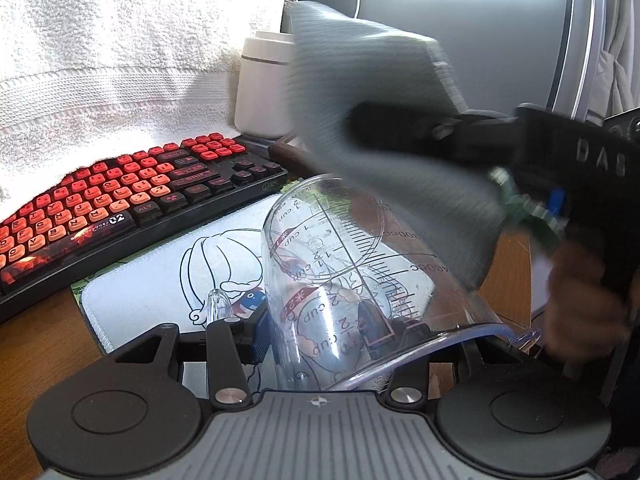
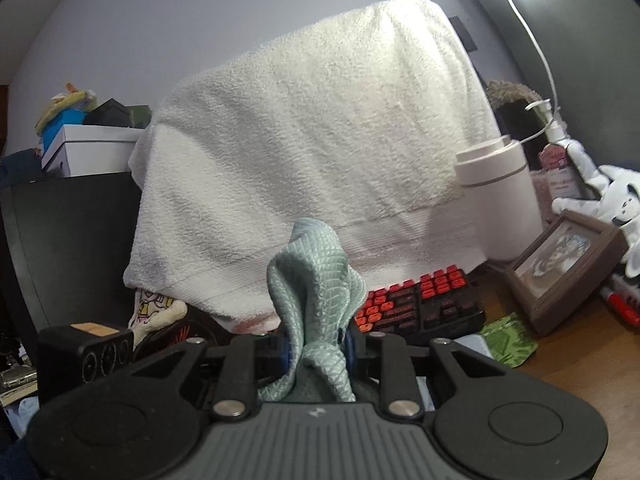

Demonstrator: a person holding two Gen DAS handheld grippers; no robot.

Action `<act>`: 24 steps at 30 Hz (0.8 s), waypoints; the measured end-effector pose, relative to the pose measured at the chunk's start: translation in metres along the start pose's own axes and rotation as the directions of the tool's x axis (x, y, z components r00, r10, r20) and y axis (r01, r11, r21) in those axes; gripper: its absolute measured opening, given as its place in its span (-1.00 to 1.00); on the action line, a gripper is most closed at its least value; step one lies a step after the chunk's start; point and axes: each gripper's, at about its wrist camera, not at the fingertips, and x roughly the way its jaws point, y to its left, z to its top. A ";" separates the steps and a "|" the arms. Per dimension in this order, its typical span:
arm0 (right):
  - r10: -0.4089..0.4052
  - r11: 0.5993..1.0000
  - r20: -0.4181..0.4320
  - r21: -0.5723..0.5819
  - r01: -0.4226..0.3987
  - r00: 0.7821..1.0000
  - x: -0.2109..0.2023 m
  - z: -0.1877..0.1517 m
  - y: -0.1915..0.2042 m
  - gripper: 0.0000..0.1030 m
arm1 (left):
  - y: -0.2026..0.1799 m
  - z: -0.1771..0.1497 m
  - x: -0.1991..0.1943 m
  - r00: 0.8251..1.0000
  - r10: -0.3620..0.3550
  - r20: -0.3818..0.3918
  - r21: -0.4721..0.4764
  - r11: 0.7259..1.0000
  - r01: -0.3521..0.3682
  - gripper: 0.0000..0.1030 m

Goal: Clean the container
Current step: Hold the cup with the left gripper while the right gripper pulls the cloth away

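A clear plastic measuring cup point(image 1: 340, 280) with printed cup and cc marks lies tilted, its base pointing away, held between the fingers of my left gripper point(image 1: 332, 336), which is shut on it. In the left wrist view my right gripper point(image 1: 384, 128) comes in from the right above the cup with a grey-green cloth point(image 1: 380, 120) hanging from it, blurred by motion, just over the cup's far end. In the right wrist view the same waffle-weave cloth point(image 2: 316, 300) bunches up between the shut fingers of my right gripper point(image 2: 316, 344). The cup is out of that view.
A red and black keyboard point(image 1: 120, 208) and a white printed mouse pad point(image 1: 160, 280) lie on the wooden desk point(image 1: 36, 344). Behind stand a towel-draped monitor point(image 2: 312, 152), a white canister point(image 1: 264, 84), a framed picture point(image 2: 564, 268) and a plush toy point(image 2: 612, 196). A hand point(image 1: 580, 300) holds the right gripper.
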 end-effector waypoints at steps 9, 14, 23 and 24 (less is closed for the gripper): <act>-0.219 0.972 -0.101 -0.103 0.209 0.970 -0.037 -0.005 -0.035 -0.54 | -0.010 -0.004 -0.005 1.000 0.001 0.002 0.002 1.000 -0.001 -0.14; -0.224 0.974 -0.135 -0.067 0.217 0.965 -0.039 -0.023 -0.044 -0.49 | -0.019 -0.003 0.001 1.000 0.001 0.002 0.002 1.000 -0.001 -0.14; -0.203 0.962 -0.136 -0.214 0.172 0.970 -0.057 -0.014 -0.041 0.12 | -0.012 0.001 0.013 1.000 0.002 0.002 0.005 1.000 -0.002 -0.14; -0.201 0.959 -0.136 -0.232 0.166 0.970 -0.059 -0.012 -0.040 0.16 | -0.012 0.001 0.014 1.000 0.003 0.002 0.005 1.000 -0.003 -0.14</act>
